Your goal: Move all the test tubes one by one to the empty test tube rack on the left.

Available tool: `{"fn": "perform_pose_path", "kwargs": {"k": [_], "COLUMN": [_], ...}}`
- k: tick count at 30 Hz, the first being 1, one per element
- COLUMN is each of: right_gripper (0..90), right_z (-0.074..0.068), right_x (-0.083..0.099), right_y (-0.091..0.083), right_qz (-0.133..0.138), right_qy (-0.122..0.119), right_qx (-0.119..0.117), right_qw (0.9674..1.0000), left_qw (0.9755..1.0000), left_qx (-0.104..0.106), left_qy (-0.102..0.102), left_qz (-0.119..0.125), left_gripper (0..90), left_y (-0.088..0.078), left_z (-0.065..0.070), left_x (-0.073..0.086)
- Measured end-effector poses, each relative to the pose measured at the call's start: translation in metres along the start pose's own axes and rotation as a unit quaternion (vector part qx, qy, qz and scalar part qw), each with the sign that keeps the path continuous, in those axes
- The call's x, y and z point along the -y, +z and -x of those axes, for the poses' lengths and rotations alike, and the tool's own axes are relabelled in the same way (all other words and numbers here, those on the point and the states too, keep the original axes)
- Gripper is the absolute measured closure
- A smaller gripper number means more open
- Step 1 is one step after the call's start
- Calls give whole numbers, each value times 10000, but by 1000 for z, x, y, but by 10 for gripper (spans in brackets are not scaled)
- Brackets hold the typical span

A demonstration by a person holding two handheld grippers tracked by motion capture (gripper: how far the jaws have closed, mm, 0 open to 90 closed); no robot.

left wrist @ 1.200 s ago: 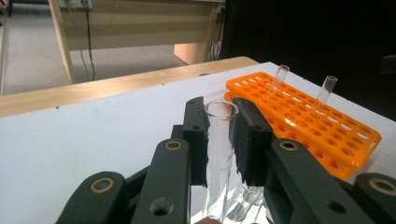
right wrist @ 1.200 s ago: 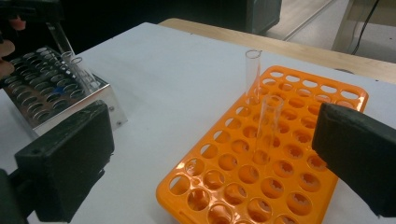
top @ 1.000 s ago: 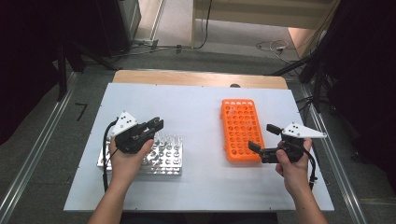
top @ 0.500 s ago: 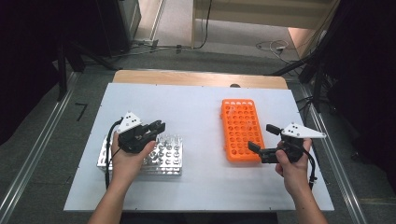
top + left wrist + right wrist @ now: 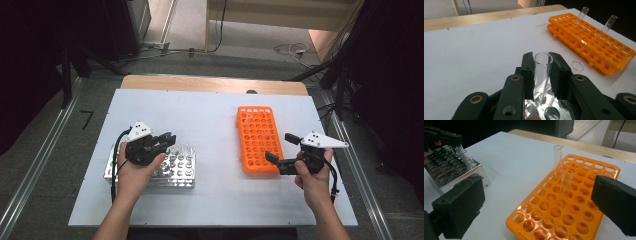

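Left gripper (image 5: 541, 75) pinching a clear tube (image 5: 542, 72) over the metal rack (image 5: 172, 167)

The tube's lower end is hidden between the gripper's pads and the rack's holes. On the white bench (image 5: 210, 115), the orange rack (image 5: 564, 205) bears two upright tubes (image 5: 561, 177), faint from above. The right gripper (image 5: 536, 202) hangs spread wide, nothing between.

The left hand-held gripper (image 5: 167, 141) is held in the left hand (image 5: 134, 170), jaws pointing away from the person and closed together. The right hand-held gripper (image 5: 281, 148) is held in the right hand (image 5: 312, 172), turned leftward, its jaws spread wide. Both forearms are extended from the near edge.
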State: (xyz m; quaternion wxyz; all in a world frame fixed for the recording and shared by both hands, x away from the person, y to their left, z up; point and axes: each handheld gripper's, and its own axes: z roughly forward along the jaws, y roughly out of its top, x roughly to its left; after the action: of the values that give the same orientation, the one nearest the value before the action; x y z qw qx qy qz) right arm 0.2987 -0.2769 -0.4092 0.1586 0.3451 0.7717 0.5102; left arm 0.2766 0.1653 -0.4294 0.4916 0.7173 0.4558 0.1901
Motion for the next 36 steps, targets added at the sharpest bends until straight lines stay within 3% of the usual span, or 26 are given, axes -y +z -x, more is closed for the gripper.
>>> {"fn": "perform_pose_path", "kwargs": {"k": [7,16,22,28,30,33,36], "right_gripper": [0,0,0,0,37,98,155], "right_z": [0,1,4,8,11,18,23], "right_x": [0,0,-1,-2,-2,-1,1], "right_y": [0,1,-2,3,5,10,17], "right_qz": [-17,-24,13,13,11,-47,-126], "right_qy": [-11,-17,28,68,131,228,247], "right_qx": [-3,-5,22,28,38,-50,60], "right_qw": [10000,10000,10000,10000,9999,9997,9996], "left_qw": [9997,9996,9998,9993,9989,9980,9973], "left_qx": [-28,15,78,93,132,186,268], "left_qy": [55,-55,-157,-142,-142,-106,-93], "left_qz": [-233,-258,-19,321,417,592,673], "left_gripper": [730,701,622,431,341,287,242], "left_y": [6,4,-5,-19,-22,-28,-31], "left_z": [3,1,-1,-1,0,3,7], "left_x": [4,4,1,-2,-4,-5,-6]}}
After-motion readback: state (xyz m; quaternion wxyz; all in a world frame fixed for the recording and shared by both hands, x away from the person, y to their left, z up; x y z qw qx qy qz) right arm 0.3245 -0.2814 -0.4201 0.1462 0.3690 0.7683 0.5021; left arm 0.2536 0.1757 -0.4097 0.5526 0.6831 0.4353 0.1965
